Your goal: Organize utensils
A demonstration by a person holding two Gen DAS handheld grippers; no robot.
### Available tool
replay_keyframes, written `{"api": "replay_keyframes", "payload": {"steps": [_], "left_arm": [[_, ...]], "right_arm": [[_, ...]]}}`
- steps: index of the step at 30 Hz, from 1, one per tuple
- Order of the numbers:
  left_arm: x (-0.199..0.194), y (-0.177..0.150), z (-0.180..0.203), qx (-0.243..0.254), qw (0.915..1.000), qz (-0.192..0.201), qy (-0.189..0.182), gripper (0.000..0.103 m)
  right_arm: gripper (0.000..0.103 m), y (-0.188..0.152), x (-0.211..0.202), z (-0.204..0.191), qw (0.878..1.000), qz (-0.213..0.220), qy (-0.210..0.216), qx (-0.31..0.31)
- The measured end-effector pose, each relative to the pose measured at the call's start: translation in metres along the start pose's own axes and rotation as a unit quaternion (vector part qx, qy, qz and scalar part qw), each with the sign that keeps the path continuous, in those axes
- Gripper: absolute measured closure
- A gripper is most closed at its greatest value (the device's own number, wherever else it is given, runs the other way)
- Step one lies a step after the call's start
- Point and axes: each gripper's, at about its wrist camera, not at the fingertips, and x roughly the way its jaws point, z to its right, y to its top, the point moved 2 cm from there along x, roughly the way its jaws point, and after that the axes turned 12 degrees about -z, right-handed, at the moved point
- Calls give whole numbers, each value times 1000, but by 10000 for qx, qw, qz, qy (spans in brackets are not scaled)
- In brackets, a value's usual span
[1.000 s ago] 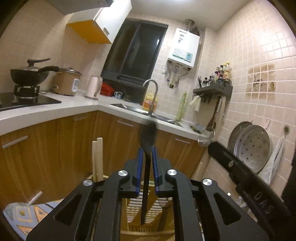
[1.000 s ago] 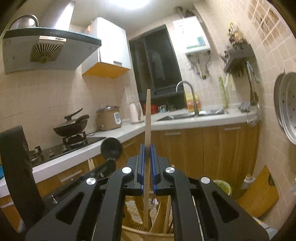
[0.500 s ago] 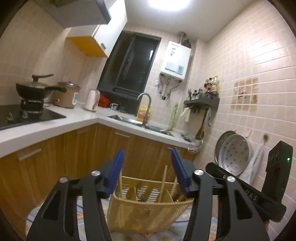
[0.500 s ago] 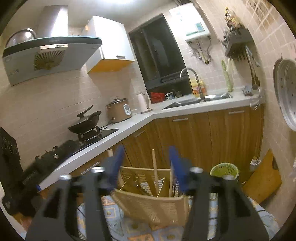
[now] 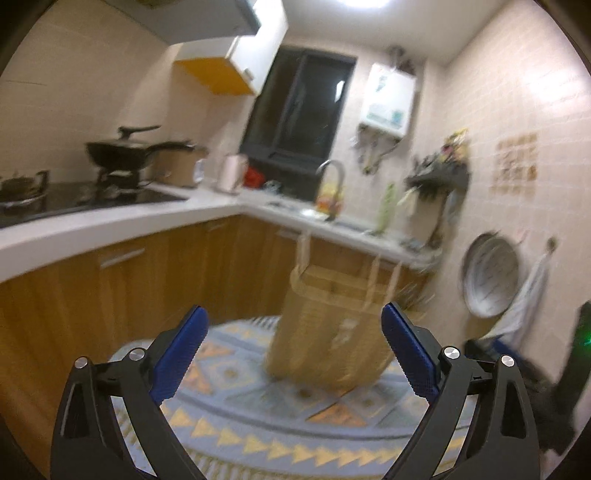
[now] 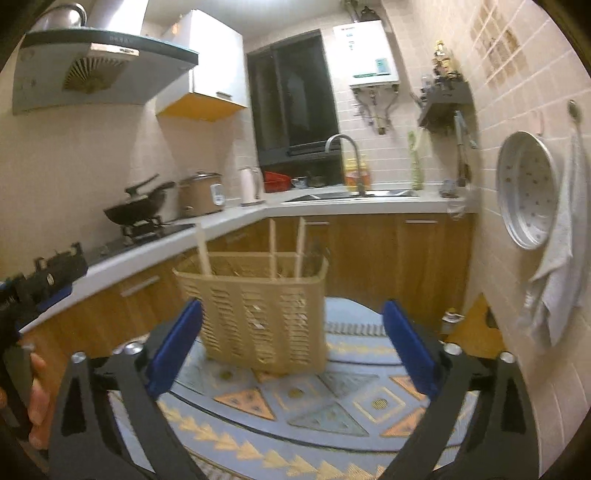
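Patterned tabletop (image 6: 332, 402): both hand-held grippers, left (image 5: 291, 354) and right (image 6: 291, 343), now wide and empty, utensils dropped into basket (image 6: 258, 325) ahead; placement likely done.

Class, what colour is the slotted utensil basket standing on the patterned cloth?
Tan, a light yellowish brown. The basket shows best in the right wrist view.

Pale square tiles cover the kitchen walls (image 6: 524, 122). An L-shaped white countertop (image 6: 354, 201) tops wooden cabinets (image 6: 369, 254), meeting under a dark window (image 6: 293, 103). A range hood (image 6: 92, 62) hangs left, beside a white wall cabinet (image 6: 212, 62). A white water heater (image 6: 365, 51) is mounted right of the window. Bright ceiling light (image 5: 364, 3).
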Motion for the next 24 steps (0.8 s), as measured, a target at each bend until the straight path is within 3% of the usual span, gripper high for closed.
{"api": "replay_keyframes", "payload": {"steps": [6,14,24], "left_arm": [[23,-30,5,337,9971,15,676,11],[33,-42,12,828,9911,-104,1032,11],[24,-42,23,1116,9829,293,1434,10]], "right_arm": [[8,-23,10,2,9994,102,-331,-37],[8,-33,17,-6,9988,-24,-376,-321],[8,-35,14,-11,9970,128,-520,-559]]}}
